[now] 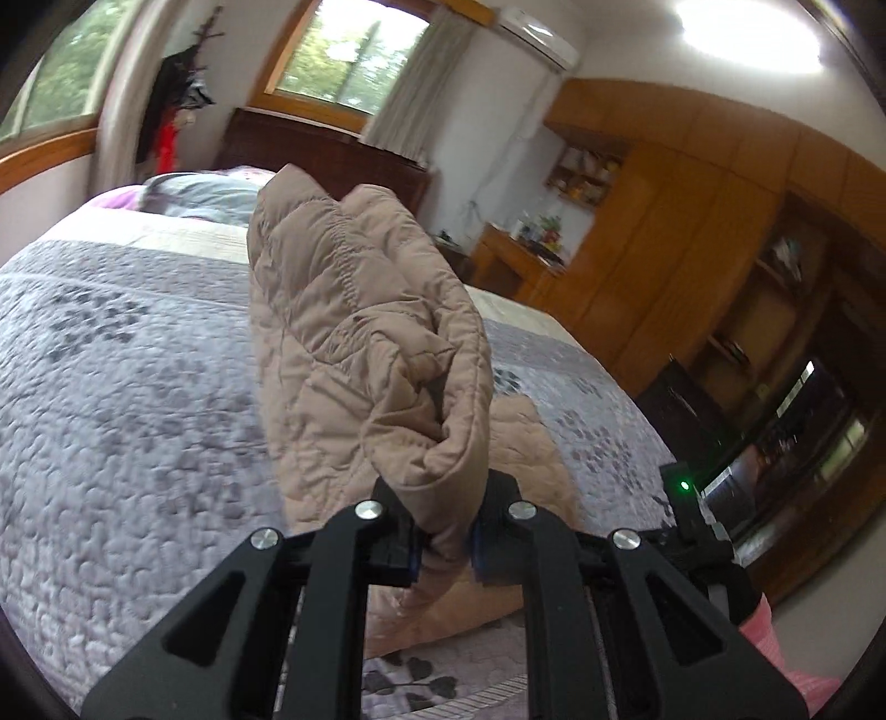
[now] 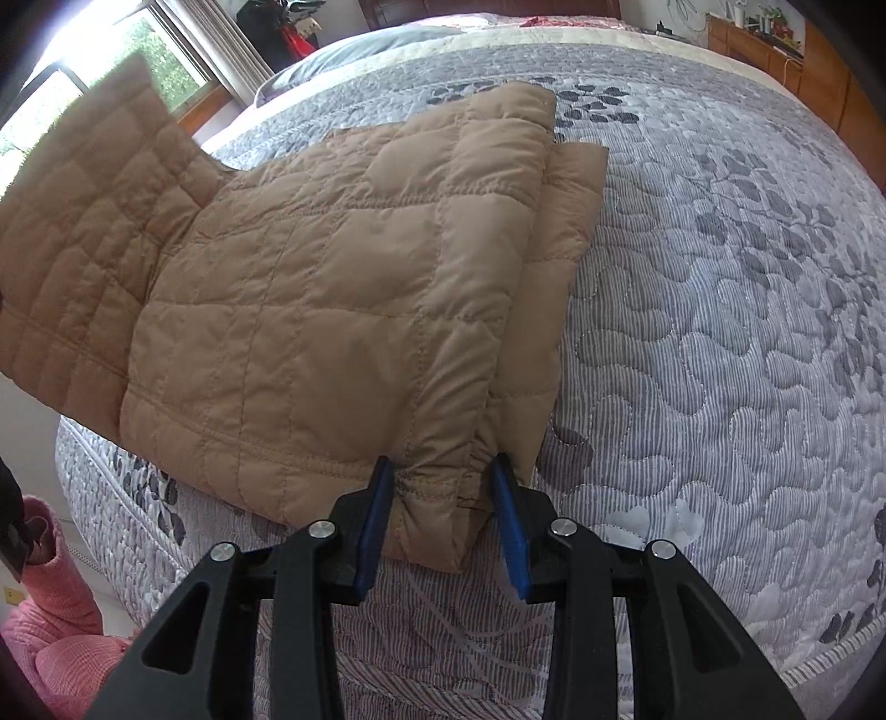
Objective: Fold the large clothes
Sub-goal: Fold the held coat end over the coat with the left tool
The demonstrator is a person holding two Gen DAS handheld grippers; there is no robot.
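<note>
Folding a tan quilted jacket [image 2: 310,288] spread on the near side of a bed [image 2: 720,332]. Left gripper [image 1: 443,545] pinching a lifted jacket edge, jaws pressed onto the fabric. Right gripper [image 2: 443,520] at the near hem corner, jaws close around it, full clamp unclear. Best carried over level, edges matched before release. Grey leaf-patterned bedspread; wooden wardrobe [image 1: 692,221] far right, window [image 1: 354,50] far

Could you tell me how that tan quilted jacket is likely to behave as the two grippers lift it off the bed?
The tan quilted jacket will probably drape: the part raised by the left gripper bends and bunches above the bed. Its puffy quilting suggests it is light for its bulk. The smooth fabric may slip, though it sits gathered between the jaws of the right gripper.
</note>
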